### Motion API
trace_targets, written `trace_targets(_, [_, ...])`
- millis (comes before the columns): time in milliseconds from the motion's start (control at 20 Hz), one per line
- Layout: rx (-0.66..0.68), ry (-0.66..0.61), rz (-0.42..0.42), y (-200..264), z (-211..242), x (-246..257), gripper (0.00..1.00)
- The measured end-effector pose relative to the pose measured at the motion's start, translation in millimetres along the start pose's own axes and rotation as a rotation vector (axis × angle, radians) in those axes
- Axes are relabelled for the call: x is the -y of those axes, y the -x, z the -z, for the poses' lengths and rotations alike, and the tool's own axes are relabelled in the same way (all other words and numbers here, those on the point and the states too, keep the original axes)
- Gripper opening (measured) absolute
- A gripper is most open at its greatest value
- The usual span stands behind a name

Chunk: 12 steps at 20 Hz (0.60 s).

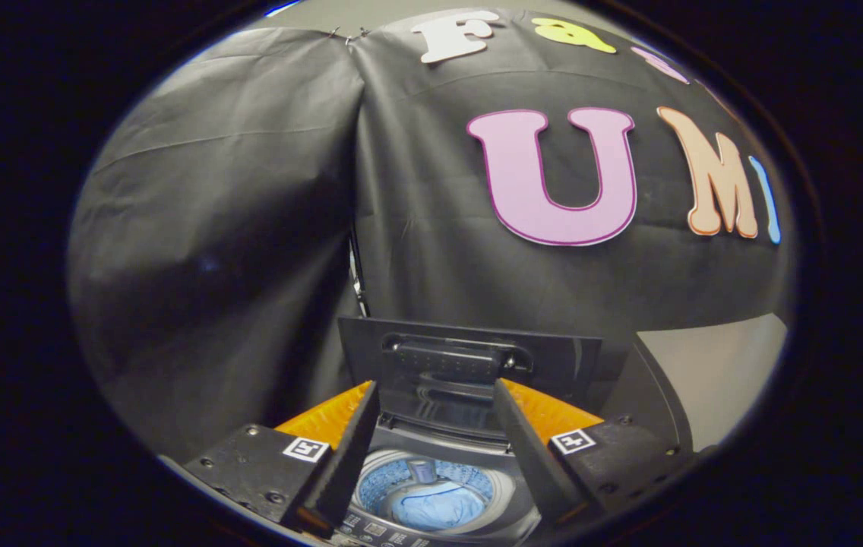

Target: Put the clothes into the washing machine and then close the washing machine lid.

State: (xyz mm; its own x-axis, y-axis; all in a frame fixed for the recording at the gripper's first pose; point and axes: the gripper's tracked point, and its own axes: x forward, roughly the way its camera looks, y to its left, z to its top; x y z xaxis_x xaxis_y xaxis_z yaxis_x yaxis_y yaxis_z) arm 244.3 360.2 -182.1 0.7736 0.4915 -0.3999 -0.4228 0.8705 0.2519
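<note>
Cloth, black and creased, is hung as the booth's wall [249,228] across nearly everything beyond the tool, and a vertical seam is seen where two panels of it meet. A pale patch of plain wall [712,372] is exposed past the cloth's lower corner, to the right of the machine.

Below the cloth a dark top-loading washing machine [454,448] is seen from above. Its lid [469,368] is raised, standing upright at the back of the machine, with a recessed handle across its upper part. The round drum [431,494] is left open beneath it, its pale rim visible all round. Light blue clothes [431,507] are seen lying inside the drum, bunched at the bottom, with a darker line across them. A row of small control buttons [382,530] is seen along the machine's front edge, nearest the tool.

The tool [435,425] is held above the machine, pointing down toward the lid and drum. Its two fingers [348,456] are spread wide apart and nothing is gripped between them; the drum and the clothes are framed in the gap. No contact with the lid or the machine is seen.
</note>
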Motion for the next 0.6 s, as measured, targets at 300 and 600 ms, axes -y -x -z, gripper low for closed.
trace_targets(300, [0.083, -0.012, 0.069, -19.9, -32.3, 17.3, 0.91])
trace_targets(600, [0.167, 0.019, 0.180, -54.8, -74.0, 43.6, 0.91])
